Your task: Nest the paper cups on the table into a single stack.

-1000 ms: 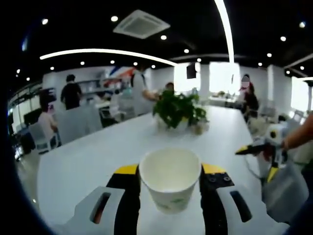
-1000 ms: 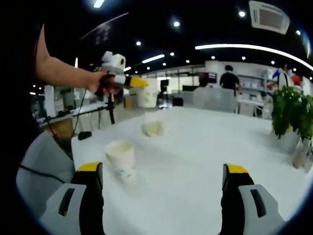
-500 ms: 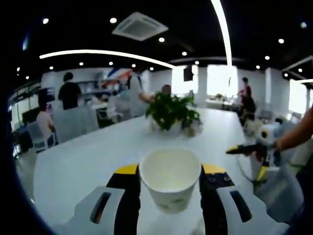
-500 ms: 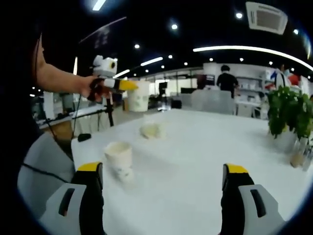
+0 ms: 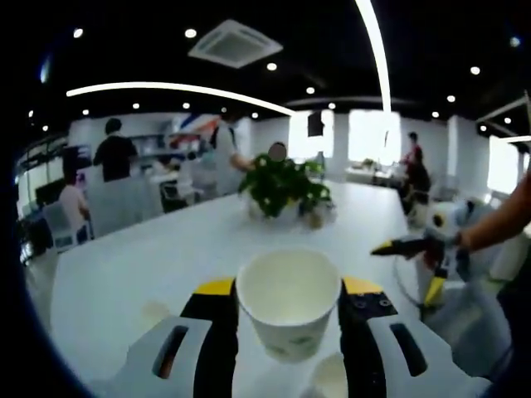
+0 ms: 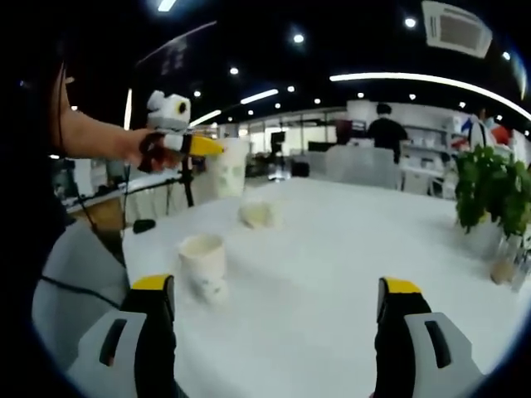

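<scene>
Paper cup (image 5: 288, 313), pinched upright in the left gripper (image 5: 288, 308), hangs above the tabletop (image 6: 332, 265), seemingly bound for two cups (image 6: 202, 262) near its left edge, while the right gripper (image 6: 278, 327) waits spread, empty.

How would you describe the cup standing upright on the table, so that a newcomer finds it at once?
In the right gripper view, start at the long white table. Near its left edge, just beyond the right tongs, stands the upright paper cup. The other cup, farther off, lies on its side, and a third cup is held in the air.
</scene>
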